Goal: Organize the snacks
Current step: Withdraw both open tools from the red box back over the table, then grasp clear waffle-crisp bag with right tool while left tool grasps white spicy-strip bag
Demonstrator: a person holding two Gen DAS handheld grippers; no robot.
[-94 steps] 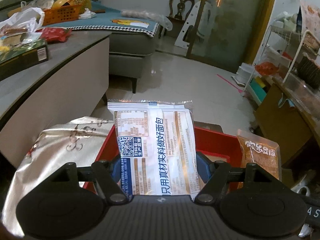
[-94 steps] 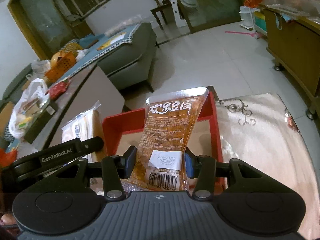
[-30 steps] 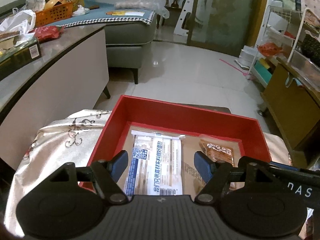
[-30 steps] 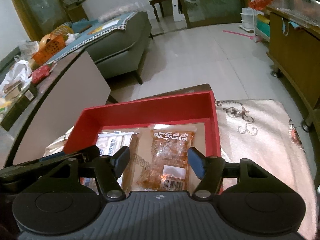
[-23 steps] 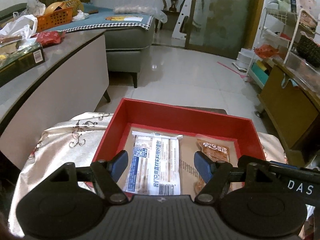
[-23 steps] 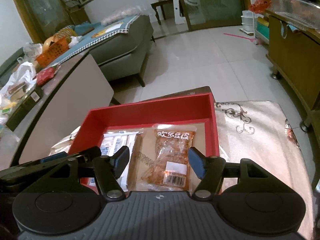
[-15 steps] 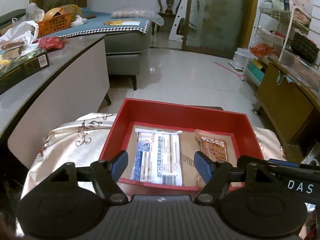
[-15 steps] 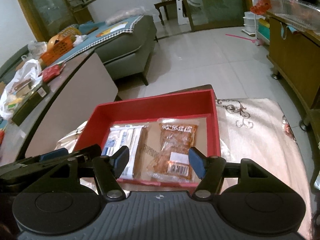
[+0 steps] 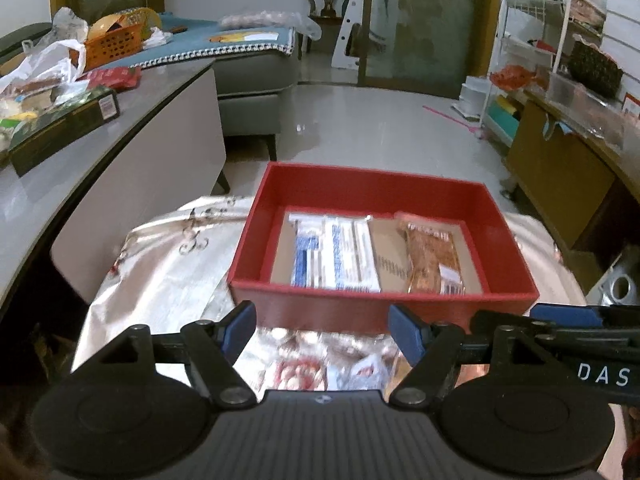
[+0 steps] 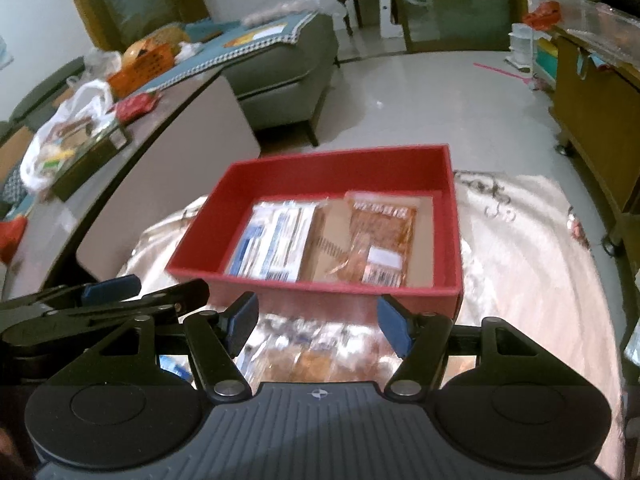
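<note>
A red box (image 9: 360, 188) stands on a table with a shiny pale cloth (image 9: 168, 264). Inside lie a white and blue bread packet (image 9: 334, 254) on the left and an orange snack packet (image 9: 432, 258) on the right. The box (image 10: 320, 172), bread packet (image 10: 276, 240) and orange packet (image 10: 380, 240) also show in the right wrist view. My left gripper (image 9: 322, 328) is open and empty, in front of the box. My right gripper (image 10: 318, 326) is open and empty beside it. Several loose snack packets (image 9: 320, 364) lie blurred below both grippers (image 10: 312, 352).
A grey counter (image 9: 100, 120) with bags, a green box and an orange basket runs along the left. A grey sofa (image 9: 256, 76) stands behind it. A wooden cabinet (image 9: 560, 184) and white wire rack (image 9: 532, 40) stand at the right. Tiled floor (image 9: 360, 132) lies beyond.
Both grippers let go of their packets, which now lie in the red box. Both grippers have pulled back toward me and stayed open; loose packets have come into view below them.
</note>
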